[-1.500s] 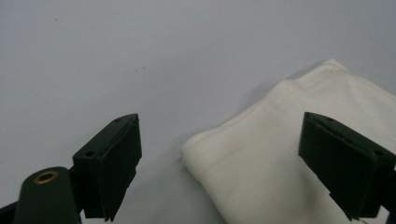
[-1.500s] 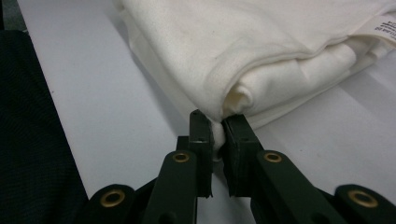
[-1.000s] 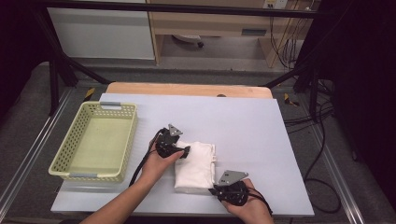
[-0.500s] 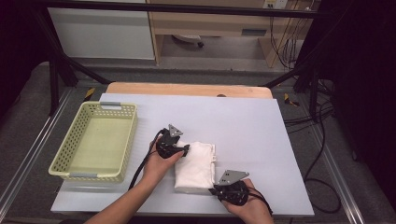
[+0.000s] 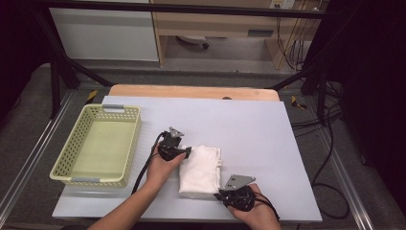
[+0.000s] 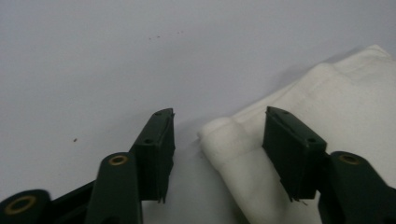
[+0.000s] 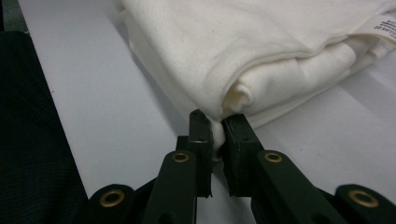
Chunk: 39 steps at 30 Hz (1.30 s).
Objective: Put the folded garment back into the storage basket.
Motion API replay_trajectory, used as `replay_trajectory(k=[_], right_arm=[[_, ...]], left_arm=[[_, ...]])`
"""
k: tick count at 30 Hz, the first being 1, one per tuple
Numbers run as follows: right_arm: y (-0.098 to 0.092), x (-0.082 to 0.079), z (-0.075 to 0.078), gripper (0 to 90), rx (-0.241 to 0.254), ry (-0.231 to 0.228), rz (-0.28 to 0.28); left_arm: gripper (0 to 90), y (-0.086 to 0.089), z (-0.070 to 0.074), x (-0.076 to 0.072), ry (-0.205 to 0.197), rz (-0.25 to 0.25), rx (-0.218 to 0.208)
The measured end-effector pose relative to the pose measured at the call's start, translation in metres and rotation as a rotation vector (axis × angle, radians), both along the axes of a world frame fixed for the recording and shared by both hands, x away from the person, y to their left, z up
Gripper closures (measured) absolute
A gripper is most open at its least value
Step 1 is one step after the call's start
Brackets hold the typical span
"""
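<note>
My left gripper (image 5: 187, 151) has just been narrowing its fingers (image 6: 159, 140) around the near-left corner of the folded white cotton cloth (image 5: 201, 168). In the left gripper view they stand about half open, one on bare table and the other over the fabric, with the rounded corner fold between them but not yet pinched. My right gripper (image 5: 220, 195) sits at the cloth's bottom right corner, and the right gripper view shows its fingers (image 7: 201, 135) almost closed, clamping a thin pleat of the cloth edge.

Against the high view from a second back, both hands sit where they were and the cloth lies in the same place, so the closing is the only change. I read it as the second corner grab nearly made; once it bites, I judge the cloth can be lifted by two corners, perhaps toward the pale yellow perforated plastic basket (image 5: 76, 143) that stands empty at the left.

The cloth rests near the middle front of the pale grey table (image 5: 268, 134), whose wooden far edge (image 5: 191, 91) shows beyond. Behind are white cabinets (image 5: 105, 33), dark frame struts (image 5: 62, 72) and loose cables (image 5: 330, 143) on the floor at the right.
</note>
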State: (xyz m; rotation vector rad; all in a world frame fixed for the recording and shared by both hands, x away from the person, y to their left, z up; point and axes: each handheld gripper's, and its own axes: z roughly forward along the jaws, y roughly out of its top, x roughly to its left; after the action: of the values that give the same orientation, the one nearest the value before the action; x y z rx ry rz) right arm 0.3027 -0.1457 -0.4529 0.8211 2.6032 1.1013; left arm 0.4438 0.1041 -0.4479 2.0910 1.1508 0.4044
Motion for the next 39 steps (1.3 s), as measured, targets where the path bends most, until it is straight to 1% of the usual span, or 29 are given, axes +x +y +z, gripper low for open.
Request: replay_trajectory(k=[3,4,7,9,10,12,14,17,18,20,21,23,28,32,35,39], right_arm=[[0.0,0.0,0.0,82.6,0.0,0.0,0.0],[0.0,0.0,0.0,82.6,0.0,0.0,0.0],[0.0,0.0,0.0,82.6,-0.001,0.002,-0.001],[0.0,0.0,0.0,82.6,0.0,0.003,-0.002],[0.0,0.0,0.0,82.6,-0.001,0.004,-0.004],[0.001,0.0,0.001,82.7,-0.002,-0.002,0.001],[0.0,0.0,0.001,83.0,0.005,-0.001,0.003],[-0.002,0.0,0.005,83.4,0.04,-0.006,-0.005],[-0.003,0.001,0.006,83.5,0.056,-0.008,-0.011],[-0.004,0.001,0.008,83.6,0.072,-0.014,-0.019],[-0.005,0.001,0.009,83.7,0.081,-0.023,-0.021],[-0.006,0.001,0.01,83.7,0.098,-0.03,-0.029],[-0.011,0.003,0.012,83.9,0.108,-0.049,-0.061],[-0.015,0.005,0.013,84.0,0.12,-0.052,-0.097],[-0.016,0.005,0.014,84.0,0.131,-0.06,-0.103],[-0.015,0.004,0.016,84.1,0.138,-0.078,-0.113]], left_arm=[[59.1,-0.001,-0.002,-0.006,-0.003,-0.018,-0.026],[61.9,-0.002,-0.002,-0.007,-0.004,-0.026,-0.027],[73.4,-0.004,0.0,-0.01,0.014,-0.058,-0.035],[77.2,-0.005,0.0,-0.011,0.019,-0.067,-0.034],[77.9,-0.005,0.001,-0.012,0.018,-0.068,-0.034],[79.5,-0.003,0.003,-0.012,0.02,-0.064,-0.049],[80.5,-0.002,0.006,-0.013,0.004,-0.057,-0.056],[81.3,-0.001,0.013,-0.015,-0.012,-0.041,-0.095],[81.5,-0.001,0.016,-0.015,-0.011,-0.039,-0.113],[81.7,-0.002,0.022,-0.016,-0.01,-0.042,-0.136],[81.8,-0.002,0.024,-0.016,-0.004,-0.047,-0.145],[81.9,-0.003,0.03,-0.016,-0.005,-0.051,-0.159],[82.0,-0.006,0.04,-0.017,-0.007,-0.074,-0.159],[82.0,-0.01,0.046,-0.016,-0.012,-0.081,-0.17],[82.1,-0.013,0.049,-0.016,-0.016,-0.096,-0.159],[82.0,-0.016,0.05,-0.013,-0.012,-0.107,-0.161]])
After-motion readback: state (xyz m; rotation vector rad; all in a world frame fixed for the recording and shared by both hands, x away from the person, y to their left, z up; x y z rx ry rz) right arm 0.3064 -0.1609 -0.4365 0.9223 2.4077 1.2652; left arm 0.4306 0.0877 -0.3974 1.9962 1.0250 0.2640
